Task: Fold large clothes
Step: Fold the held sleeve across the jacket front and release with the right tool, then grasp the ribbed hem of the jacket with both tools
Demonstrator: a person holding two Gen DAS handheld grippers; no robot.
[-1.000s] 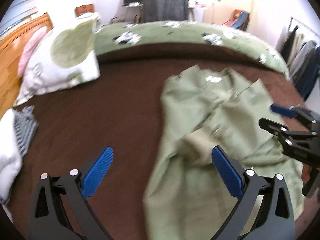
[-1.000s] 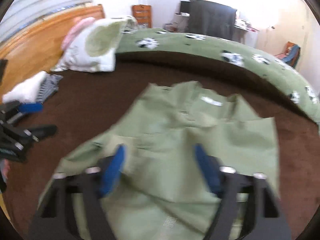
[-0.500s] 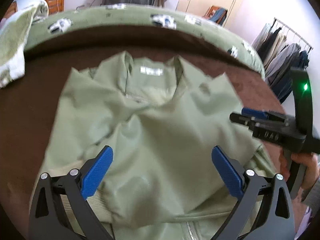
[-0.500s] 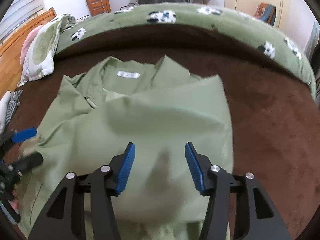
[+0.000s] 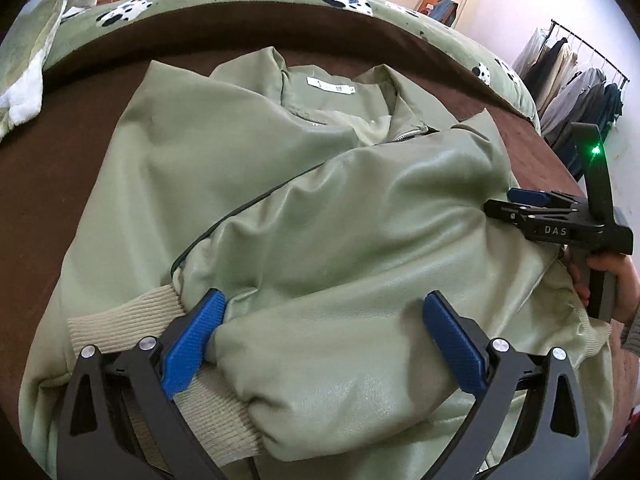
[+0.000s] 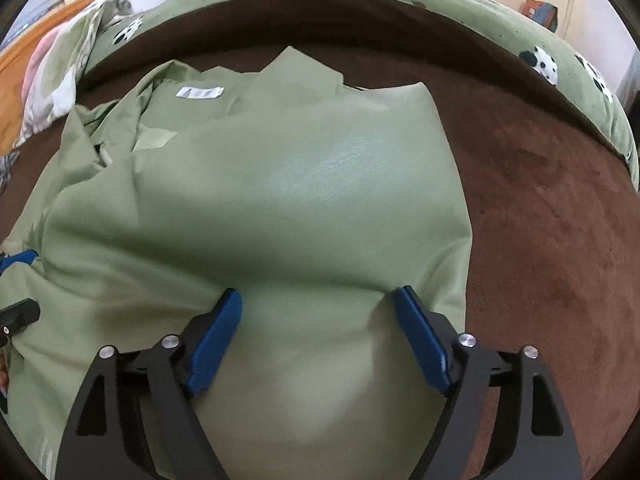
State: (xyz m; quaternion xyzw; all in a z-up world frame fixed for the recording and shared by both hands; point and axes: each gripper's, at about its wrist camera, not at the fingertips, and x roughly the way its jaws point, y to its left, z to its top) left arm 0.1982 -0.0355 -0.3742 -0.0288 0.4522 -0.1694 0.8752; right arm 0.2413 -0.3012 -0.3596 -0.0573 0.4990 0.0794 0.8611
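Both grippers have dropped over the glossy sage-green zip jacket (image 5: pixel 312 208) on the brown bed (image 6: pixel 552 216); left gripper (image 5: pixel 324 336) jaws released, right gripper (image 6: pixel 318 332) jaws opening, fabric lying between them.

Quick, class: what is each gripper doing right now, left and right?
Left gripper: open, jaws wide over the jacket, gripping nothing.
Right gripper: jaws opening, jacket fabric between them, not gripped.
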